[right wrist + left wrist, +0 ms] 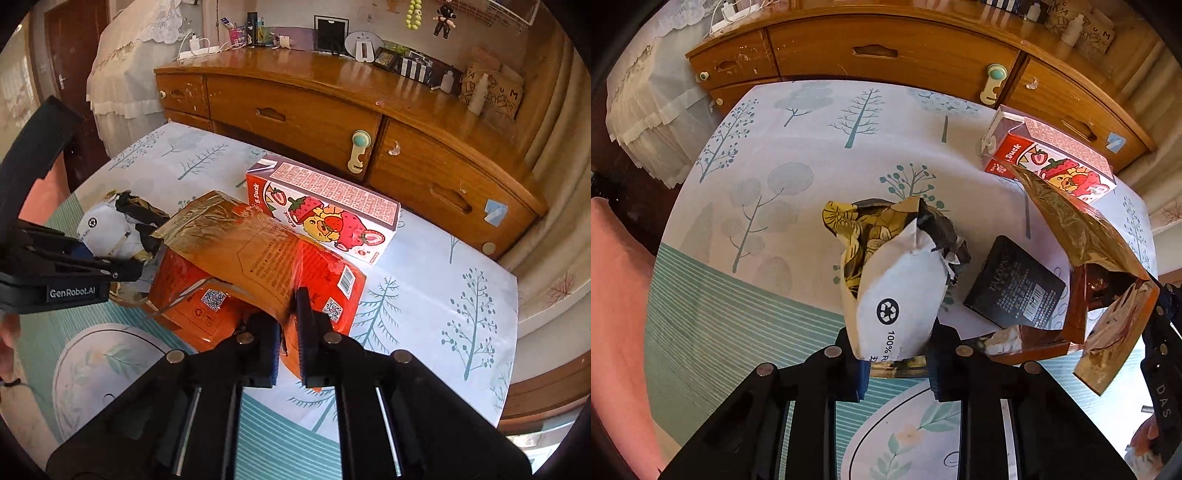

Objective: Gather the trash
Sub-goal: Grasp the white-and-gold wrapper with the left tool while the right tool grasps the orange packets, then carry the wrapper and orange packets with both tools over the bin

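Left wrist view: a crumpled paper bag point(897, 280) is being pinched at its lower end by the left gripper point(897, 365), jaws narrowed onto it. On the right wrist view, the gold-lined flap of an orange snack bag point(258, 266) is being clamped by the right gripper point(290, 332), jaws nearly together. Nothing is being shown as binned yet; no bin is in sight. A strawberry carton point(332, 218) and black box point(1015, 284) are still lying uncollected on the tablecloth point(798, 155).
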`<state>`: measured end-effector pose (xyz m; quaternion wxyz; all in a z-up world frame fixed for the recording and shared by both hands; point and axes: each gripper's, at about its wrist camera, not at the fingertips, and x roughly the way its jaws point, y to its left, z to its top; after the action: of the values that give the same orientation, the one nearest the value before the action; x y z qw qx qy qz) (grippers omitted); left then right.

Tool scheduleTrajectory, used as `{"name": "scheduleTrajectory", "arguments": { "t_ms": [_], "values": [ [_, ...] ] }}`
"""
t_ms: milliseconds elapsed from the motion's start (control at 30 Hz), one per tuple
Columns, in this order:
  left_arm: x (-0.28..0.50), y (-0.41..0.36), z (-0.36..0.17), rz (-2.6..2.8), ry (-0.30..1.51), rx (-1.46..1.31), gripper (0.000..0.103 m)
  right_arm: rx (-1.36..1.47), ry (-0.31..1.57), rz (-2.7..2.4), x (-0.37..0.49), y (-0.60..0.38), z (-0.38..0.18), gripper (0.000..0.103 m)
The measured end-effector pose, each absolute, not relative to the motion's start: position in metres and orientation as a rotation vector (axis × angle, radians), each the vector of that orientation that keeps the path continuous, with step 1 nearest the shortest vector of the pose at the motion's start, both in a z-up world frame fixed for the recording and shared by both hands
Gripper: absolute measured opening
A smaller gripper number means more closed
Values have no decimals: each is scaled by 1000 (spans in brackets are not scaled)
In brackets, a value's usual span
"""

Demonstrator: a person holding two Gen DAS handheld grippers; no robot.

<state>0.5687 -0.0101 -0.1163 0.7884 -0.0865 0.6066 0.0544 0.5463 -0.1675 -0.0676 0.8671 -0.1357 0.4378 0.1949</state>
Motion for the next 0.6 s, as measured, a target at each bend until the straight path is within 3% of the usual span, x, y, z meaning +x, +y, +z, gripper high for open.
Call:
{"name": "scheduleTrajectory", "arguments": {
  "t_ms": [300, 600],
  "values": [
    [497, -2, -69, 78, 1255, -206, 24, -4, 1071, 427, 508, -189, -44, 4],
    [361, 17, -23, -2, 1231, -239, 24, 126, 1112, 432, 391, -188, -22, 2]
  ]
}}
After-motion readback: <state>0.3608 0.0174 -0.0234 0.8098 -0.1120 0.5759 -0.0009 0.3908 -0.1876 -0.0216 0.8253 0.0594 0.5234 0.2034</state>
